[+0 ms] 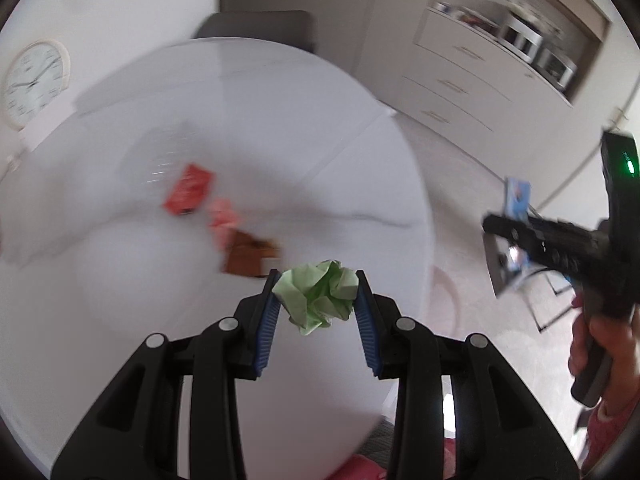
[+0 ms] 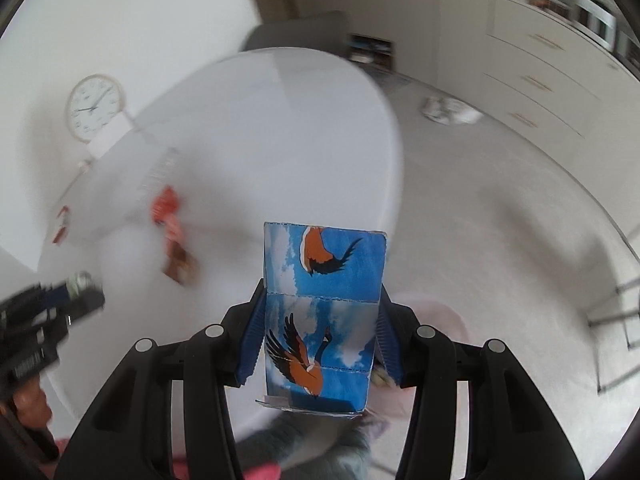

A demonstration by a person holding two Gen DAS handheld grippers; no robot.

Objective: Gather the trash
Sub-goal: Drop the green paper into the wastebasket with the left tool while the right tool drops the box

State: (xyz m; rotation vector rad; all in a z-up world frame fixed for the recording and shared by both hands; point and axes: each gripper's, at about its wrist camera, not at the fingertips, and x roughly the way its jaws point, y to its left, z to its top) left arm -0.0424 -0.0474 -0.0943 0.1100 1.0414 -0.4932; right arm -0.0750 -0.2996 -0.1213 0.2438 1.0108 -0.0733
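Note:
My left gripper (image 1: 317, 280) is shut on a crumpled green paper ball (image 1: 318, 298) and holds it above the round white table (image 1: 260, 112). My right gripper (image 2: 322, 292) is shut on a blue carton with bird pictures (image 2: 324, 304), held past the table's right edge over the floor; it also shows in the left wrist view (image 1: 517, 196). On the table lie a red wrapper (image 1: 188, 190), a pink crumpled piece (image 1: 224, 218) and a brown wrapper (image 1: 250, 258). They also show in the right wrist view, red (image 2: 165, 204) and brown (image 2: 182, 266).
A pale pink bin (image 2: 432, 320) stands on the floor below the carton. A clear container (image 1: 160, 152) sits on the table behind the red wrapper. A white clock (image 1: 34, 82) leans at the left. Drawers (image 1: 472, 80) and a grey chair (image 1: 256, 26) stand behind.

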